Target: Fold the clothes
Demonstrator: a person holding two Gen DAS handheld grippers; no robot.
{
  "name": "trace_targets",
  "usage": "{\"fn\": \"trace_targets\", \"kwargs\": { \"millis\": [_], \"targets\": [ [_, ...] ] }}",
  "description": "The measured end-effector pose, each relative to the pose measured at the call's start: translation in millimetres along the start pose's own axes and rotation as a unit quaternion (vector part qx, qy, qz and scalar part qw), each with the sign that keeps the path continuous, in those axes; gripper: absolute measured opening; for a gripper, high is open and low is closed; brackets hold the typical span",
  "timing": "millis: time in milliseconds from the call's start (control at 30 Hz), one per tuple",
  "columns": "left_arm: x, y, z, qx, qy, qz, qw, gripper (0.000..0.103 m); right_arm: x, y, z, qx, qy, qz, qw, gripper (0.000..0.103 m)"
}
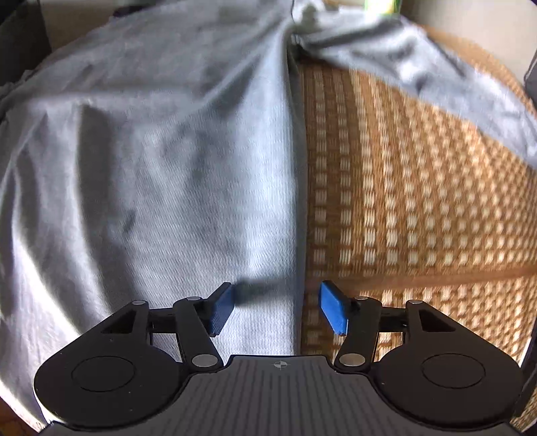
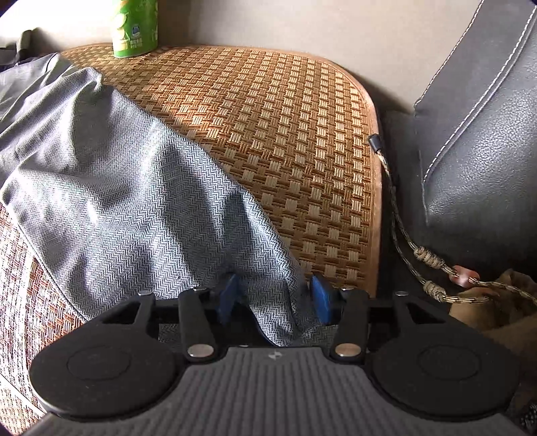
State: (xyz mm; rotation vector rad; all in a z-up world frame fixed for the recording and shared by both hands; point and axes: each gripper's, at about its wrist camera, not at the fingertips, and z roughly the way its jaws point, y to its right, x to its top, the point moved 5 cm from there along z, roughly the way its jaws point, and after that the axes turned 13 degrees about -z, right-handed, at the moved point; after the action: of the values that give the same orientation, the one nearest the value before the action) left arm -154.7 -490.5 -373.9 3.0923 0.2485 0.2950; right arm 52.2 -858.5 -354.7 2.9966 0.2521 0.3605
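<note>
The soft grey herringbone cloth garment [image 2: 110, 187] lies spread out, not folded yet, on the brown woven mat [image 2: 285, 134]. The left hand-held gripper [image 1: 277, 307] is wide open over its edge. The right hand-held gripper [image 2: 273, 298] is half open around a bunched corner.

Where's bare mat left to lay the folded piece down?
Bare woven mat lies between the grey garment and the mat's right edge, short of the green can. Crowded: the cord and dark cushion past that edge.
</note>
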Motion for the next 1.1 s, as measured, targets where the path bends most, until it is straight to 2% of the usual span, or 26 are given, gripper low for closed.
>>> {"fn": "trace_targets", "kwargs": {
  "millis": [33, 67, 133, 167, 200, 367, 467, 600, 733, 833, 933, 1033, 1100],
  "targets": [
    [0.3, -0.6, -0.8, -0.003, 0.002, -0.002, 1.0, 0.064, 0.4, -0.3, -1.2, 0.015, -0.002, 0.002, 1.0, 0.012],
    [0.7, -1.5, -1.7, -0.007, 0.003, -0.004, 1.0, 0.053, 1.7, -1.5, -2.5, 0.023, -0.007, 0.0, 1.0, 0.004],
    [4.4, -6.7, -5.5, -0.008, 0.006, -0.018, 0.9998, 0.023, 4.0, -5.2, -9.2, 0.024, -0.009, -0.009, 1.0, 0.004],
    [6.4, -9.6, -7.6, -0.008, 0.007, -0.025, 0.9996, 0.004, 5.4, -5.7, -16.4, 0.03, -0.002, -0.002, 1.0, 0.004],
    [8.5, -13.9, -8.8, -0.013, 0.004, -0.036, 0.9992, 0.0, 6.8, -6.3, -23.6, 0.036, 0.006, 0.006, 0.999, 0.004],
    [20.9, -38.5, -22.3, -0.05, 0.004, -0.092, 0.9945, 0.0, 40.0, -27.0, -96.4, 0.097, 0.088, 0.04, 0.991, 0.004],
    [27.4, -53.8, -36.2, -0.075, 0.009, -0.124, 0.9894, 0.0, 83.8, -51.7, -158.1, 0.141, 0.152, 0.035, 0.978, 0.004],
    [29.3, -78.8, -49.6, -0.107, 0.009, -0.169, 0.9797, 0.0, 168.4, -106.1, -240.1, 0.202, 0.235, -0.008, 0.951, 0.004],
    [29.5, -109.5, -56.4, -0.122, 0.012, -0.203, 0.9715, 0.0, 259.4, -182.5, -299.6, 0.283, 0.296, -0.046, 0.911, 0.004],
    [26.2, -126.2, -54.2, -0.127, 0.008, -0.212, 0.9691, 0.0, 316.2, -251.1, -325.3, 0.344, 0.32, -0.073, 0.88, 0.004],
    [20.7, -140.3, -47.8, -0.135, -0.006, -0.221, 0.9659, 0.0, 358.0, -322.1, -334.0, 0.387, 0.324, -0.112, 0.856, 0.004],
    [15.6, -148.6, -37.8, -0.143, -0.025, -0.228, 0.9628, 0.0, 385.0, -382.3, -326.3, 0.395, 0.319, -0.152, 0.848, 0.004],
    [11.6, -150.9, -29.6, -0.147, -0.037, -0.232, 0.9607, 0.0, 400.0, -410.0, -309.0, 0.395, 0.306, -0.157, 0.852, 0.004]
  ]
}}
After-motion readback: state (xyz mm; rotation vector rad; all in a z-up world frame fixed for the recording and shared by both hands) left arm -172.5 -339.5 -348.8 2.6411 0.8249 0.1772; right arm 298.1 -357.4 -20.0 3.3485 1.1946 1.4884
